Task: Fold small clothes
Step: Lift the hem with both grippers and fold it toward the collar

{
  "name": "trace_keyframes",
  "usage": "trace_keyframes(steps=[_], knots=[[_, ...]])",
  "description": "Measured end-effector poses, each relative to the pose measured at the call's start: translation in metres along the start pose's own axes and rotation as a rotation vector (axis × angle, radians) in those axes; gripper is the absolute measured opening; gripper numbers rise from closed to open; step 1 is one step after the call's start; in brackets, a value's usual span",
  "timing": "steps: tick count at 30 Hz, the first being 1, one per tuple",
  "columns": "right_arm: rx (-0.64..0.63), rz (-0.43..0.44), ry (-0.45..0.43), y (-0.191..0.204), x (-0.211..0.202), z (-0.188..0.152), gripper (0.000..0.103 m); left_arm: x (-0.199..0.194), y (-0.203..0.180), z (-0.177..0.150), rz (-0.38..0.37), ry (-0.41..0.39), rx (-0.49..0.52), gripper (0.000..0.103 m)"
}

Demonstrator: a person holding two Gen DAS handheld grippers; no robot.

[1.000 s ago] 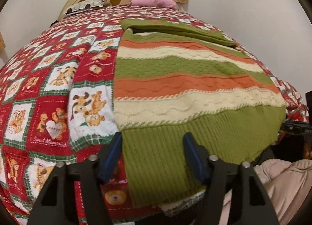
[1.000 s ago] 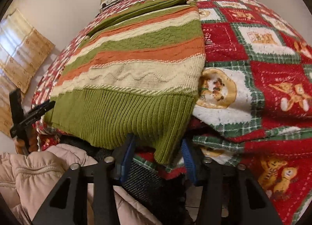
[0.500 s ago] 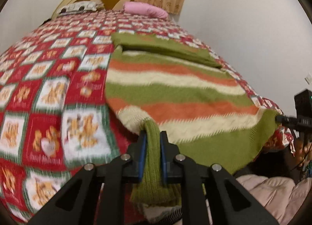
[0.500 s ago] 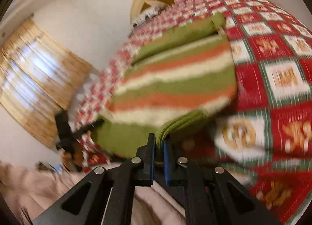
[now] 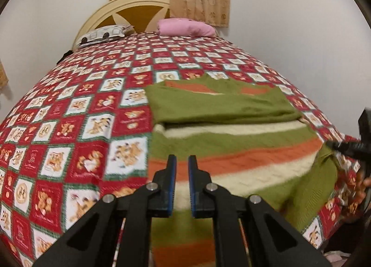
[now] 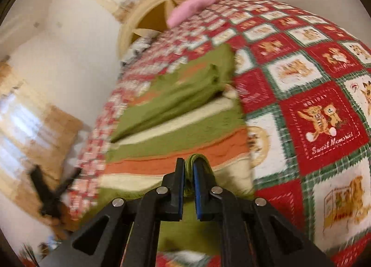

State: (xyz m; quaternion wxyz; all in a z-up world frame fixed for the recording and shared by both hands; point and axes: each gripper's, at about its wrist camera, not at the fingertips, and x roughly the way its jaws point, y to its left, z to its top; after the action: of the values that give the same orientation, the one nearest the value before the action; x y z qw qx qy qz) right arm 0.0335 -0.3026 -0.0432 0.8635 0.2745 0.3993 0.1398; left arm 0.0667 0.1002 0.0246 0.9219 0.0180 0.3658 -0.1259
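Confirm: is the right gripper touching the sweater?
Touching. In the right wrist view, the right gripper is shut on a bunched green fold of the sweater, which sticks up between its blue pads.

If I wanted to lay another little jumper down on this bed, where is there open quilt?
The wide stretch of quilt between the striped sweater and the bed's far side lies bare, as does the band between the sweater's folded sleeves and the pink pillow. The near corner is crowded: the left gripper and right gripper pinch the sweater's hem there.
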Motion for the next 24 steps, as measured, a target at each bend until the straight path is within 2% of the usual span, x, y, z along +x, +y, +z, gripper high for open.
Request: trace_keyframes(steps=[1, 2, 3, 4, 5, 9, 13, 16, 21, 24], knots=[[-0.008, -0.026, 0.007, -0.003, 0.007, -0.002, 0.007, -0.003, 0.006, 0.0, -0.005, -0.002, 0.01, 0.02], [-0.017, -0.05, 0.012, -0.004, 0.012, -0.005, 0.007, -0.007, 0.01, -0.002, -0.005, -0.006, 0.025, 0.035], [-0.029, -0.07, 0.005, -0.006, 0.016, -0.01, 0.006, -0.011, 0.015, -0.006, 0.006, -0.015, 0.044, 0.045], [-0.036, -0.074, -0.007, -0.009, 0.017, -0.012, 0.006, -0.018, 0.022, -0.013, 0.021, -0.029, 0.062, 0.066], [-0.036, -0.08, -0.019, -0.008, 0.016, -0.012, 0.006, -0.023, 0.027, -0.018, 0.025, -0.04, 0.072, 0.074], [-0.036, -0.094, -0.029, -0.008, 0.018, -0.011, 0.007, -0.044, 0.043, -0.053, -0.05, -0.027, 0.128, 0.074], [-0.081, -0.114, -0.031, -0.001, 0.016, -0.016, 0.007, -0.039, 0.04, -0.073, -0.131, 0.008, 0.138, 0.074], [-0.099, -0.131, -0.035, 0.001, 0.015, -0.018, 0.007, -0.027, 0.024, -0.075, -0.197, -0.007, 0.137, 0.074], [-0.091, -0.145, -0.031, 0.003, 0.015, -0.018, 0.007, -0.022, -0.005, -0.076, -0.326, -0.023, 0.213, 0.075], [-0.084, -0.14, -0.024, 0.002, 0.015, -0.017, 0.007, -0.04, -0.006, -0.077, -0.366, -0.064, 0.235, 0.083]])
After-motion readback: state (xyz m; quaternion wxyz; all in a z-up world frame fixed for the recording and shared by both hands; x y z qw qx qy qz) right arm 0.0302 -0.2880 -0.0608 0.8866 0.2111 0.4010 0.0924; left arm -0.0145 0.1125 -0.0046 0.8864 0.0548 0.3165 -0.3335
